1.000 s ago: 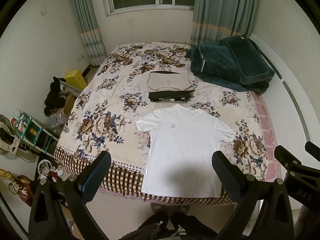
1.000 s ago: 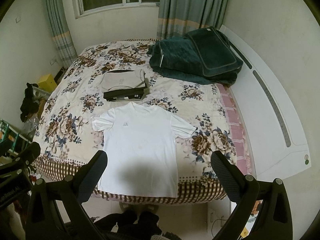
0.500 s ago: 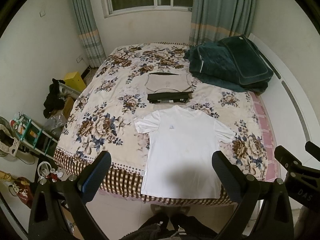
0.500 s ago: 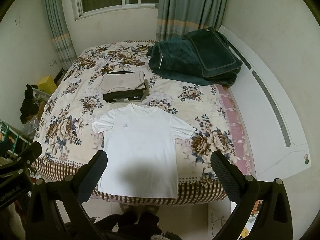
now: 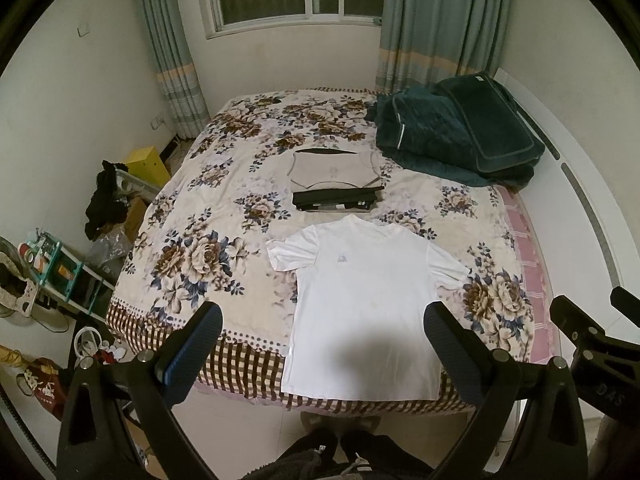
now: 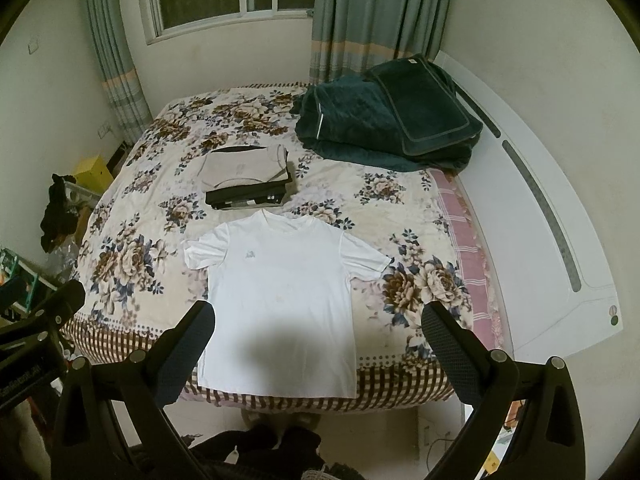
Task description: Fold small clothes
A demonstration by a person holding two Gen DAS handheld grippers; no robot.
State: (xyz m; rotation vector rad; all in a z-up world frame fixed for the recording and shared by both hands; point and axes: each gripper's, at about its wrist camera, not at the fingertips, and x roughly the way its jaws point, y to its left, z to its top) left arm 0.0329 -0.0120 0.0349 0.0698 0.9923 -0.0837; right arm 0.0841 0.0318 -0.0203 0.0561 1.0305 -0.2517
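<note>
White T-shirt [image 5: 362,304] lies flat, face up, sleeves spread, on the floral bedspread [image 5: 208,248] at the bed's near edge — hem reaches the checked border and hangs just over it. Small pale logo on chest. A dark shadow falls across the lower part of the shirt. In the right wrist view the same shirt [image 6: 280,300] sits left of the bed's centre line.

Behind the collar, toward the bed's middle: stack of folded clothes [image 5: 336,184], beige item on top, black ones beneath; near the shirt, not touching it as far as I can tell. Dark green quilt [image 5: 460,140] is piled at the far right corner of the bed, against the headboard side.

Left gripper [image 5: 320,334]: jaws spread wide, nothing between them, held above the near edge of the bed, clear of the fabric. Right gripper [image 6: 318,330]: same — fully apart, empty, off the shirt. Each gripper's body shows at the edge of the other's view.

Floor left of bed: yellow box [image 5: 146,164], shelf w/ clutter [image 5: 60,272].
</note>
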